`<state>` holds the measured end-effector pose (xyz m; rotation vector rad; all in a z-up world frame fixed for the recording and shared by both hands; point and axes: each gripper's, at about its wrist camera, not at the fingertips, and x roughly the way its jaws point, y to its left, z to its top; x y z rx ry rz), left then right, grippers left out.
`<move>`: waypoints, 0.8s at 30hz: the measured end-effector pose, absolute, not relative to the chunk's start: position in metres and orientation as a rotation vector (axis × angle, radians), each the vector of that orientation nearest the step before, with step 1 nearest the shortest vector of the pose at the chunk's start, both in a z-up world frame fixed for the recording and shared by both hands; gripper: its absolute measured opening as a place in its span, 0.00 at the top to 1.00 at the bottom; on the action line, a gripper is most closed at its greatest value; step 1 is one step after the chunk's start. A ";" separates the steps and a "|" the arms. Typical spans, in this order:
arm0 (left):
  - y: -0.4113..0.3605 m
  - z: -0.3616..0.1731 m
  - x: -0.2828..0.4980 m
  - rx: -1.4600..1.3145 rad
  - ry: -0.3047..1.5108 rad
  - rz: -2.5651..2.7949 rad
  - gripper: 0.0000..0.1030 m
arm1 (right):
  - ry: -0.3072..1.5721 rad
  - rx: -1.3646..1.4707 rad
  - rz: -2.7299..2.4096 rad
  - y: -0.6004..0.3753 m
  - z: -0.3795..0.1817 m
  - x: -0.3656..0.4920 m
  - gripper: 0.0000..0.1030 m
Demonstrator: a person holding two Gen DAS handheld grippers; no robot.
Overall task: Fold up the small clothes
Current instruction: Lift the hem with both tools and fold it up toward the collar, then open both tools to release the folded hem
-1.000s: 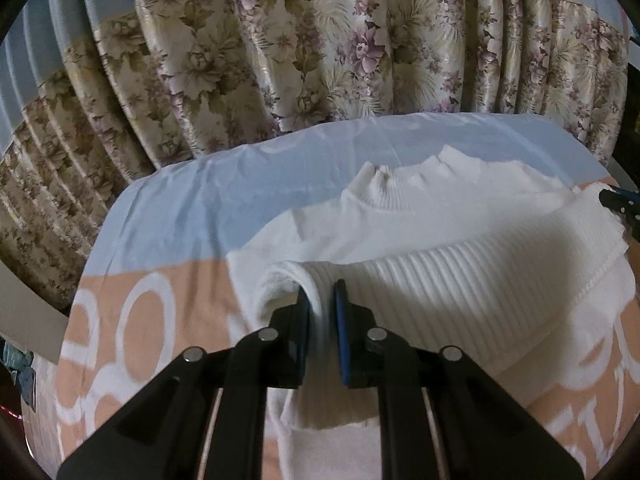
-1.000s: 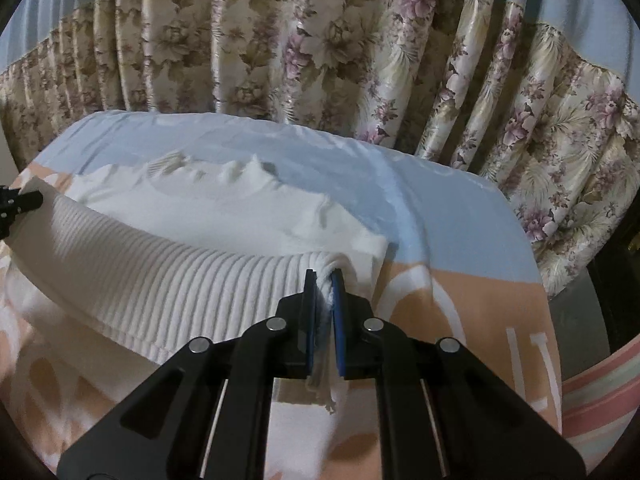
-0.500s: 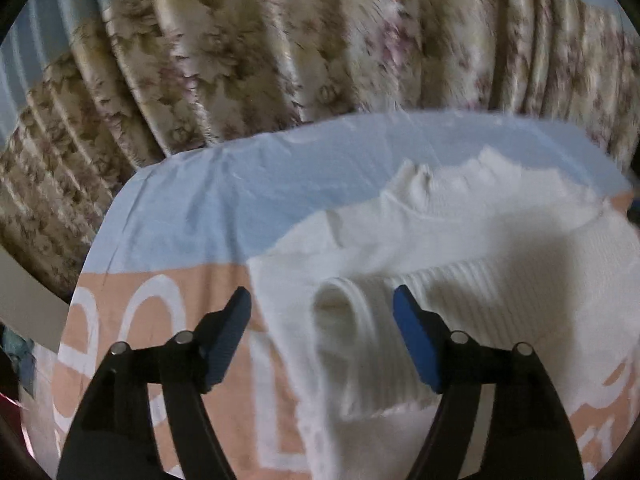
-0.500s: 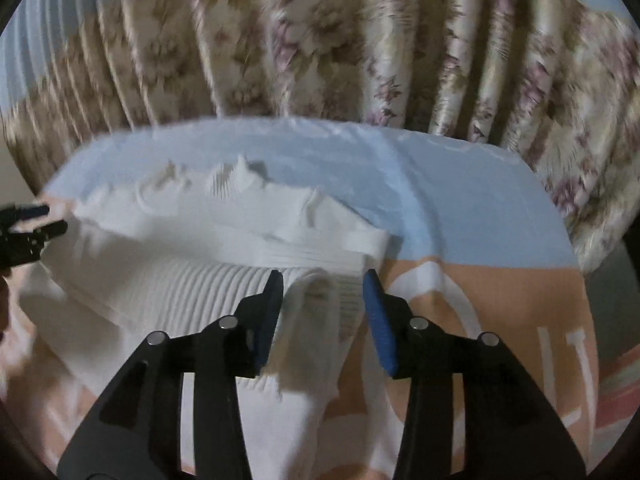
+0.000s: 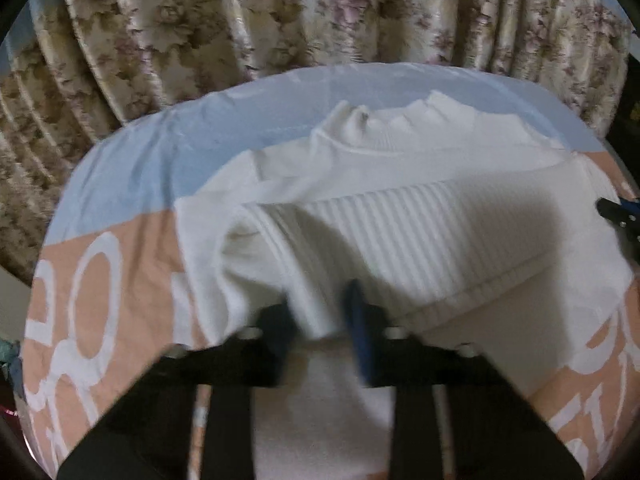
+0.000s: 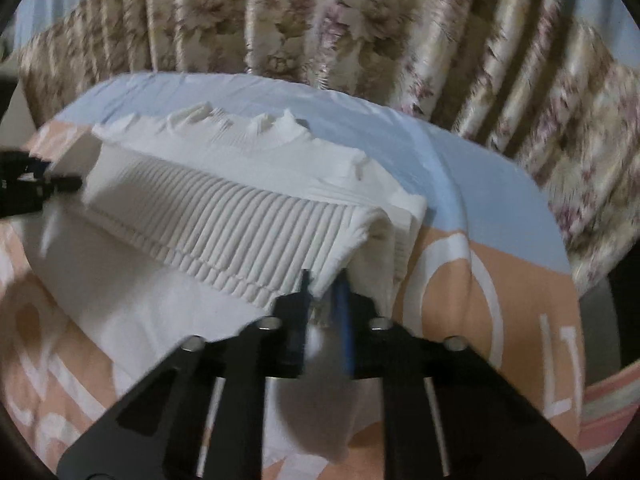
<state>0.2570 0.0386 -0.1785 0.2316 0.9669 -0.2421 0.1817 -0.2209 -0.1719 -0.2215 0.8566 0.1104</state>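
Observation:
A white knit sweater (image 5: 400, 184) lies on the bed, collar toward the curtain, with its ribbed hem (image 5: 420, 248) folded up over the body. My left gripper (image 5: 320, 316) is shut on the left end of the folded ribbed edge. My right gripper (image 6: 324, 292) is shut on the right end of that ribbed hem (image 6: 240, 232). The sweater (image 6: 260, 148) also shows in the right wrist view. Each gripper shows at the far edge of the other's view, the right gripper (image 5: 620, 216) at the right and the left gripper (image 6: 28, 188) at the left.
The bed is covered by a sheet, blue (image 5: 180, 152) at the back and peach with white letters (image 5: 100, 280) nearer me. A floral curtain (image 5: 280, 20) hangs close behind the bed. The bed's right edge (image 6: 592, 320) drops off beside my right gripper.
Both grippers, open around the ribbed hem half a second ago, have shut on it again. One second ago they also held it shut. The views are motion-blurred.

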 end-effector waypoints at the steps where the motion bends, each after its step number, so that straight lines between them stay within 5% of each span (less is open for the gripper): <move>1: 0.037 -0.175 0.258 0.252 0.953 -0.234 0.87 | 0.847 -0.237 0.115 -0.221 -0.171 0.182 0.94; 9: 0.048 -0.149 0.307 0.155 0.944 -0.249 0.88 | 0.782 -0.087 0.150 -0.246 -0.138 0.226 0.94; 13: 0.061 -0.141 0.358 0.025 0.990 -0.222 0.74 | 0.814 0.093 0.132 -0.266 -0.133 0.278 0.94; 14: 0.064 -0.140 0.369 0.018 0.989 -0.200 0.59 | 0.838 0.102 0.115 -0.268 -0.135 0.291 0.92; 16: 0.069 -0.138 0.383 0.044 0.969 -0.123 0.48 | 0.884 0.129 0.082 -0.272 -0.143 0.313 0.80; 18: 0.077 -0.135 0.387 0.043 0.969 -0.087 0.48 | 0.864 0.144 0.080 -0.277 -0.146 0.319 0.60; 24: 0.090 -0.125 0.341 0.116 0.928 -0.076 0.44 | 0.813 0.063 0.062 -0.281 -0.137 0.276 0.58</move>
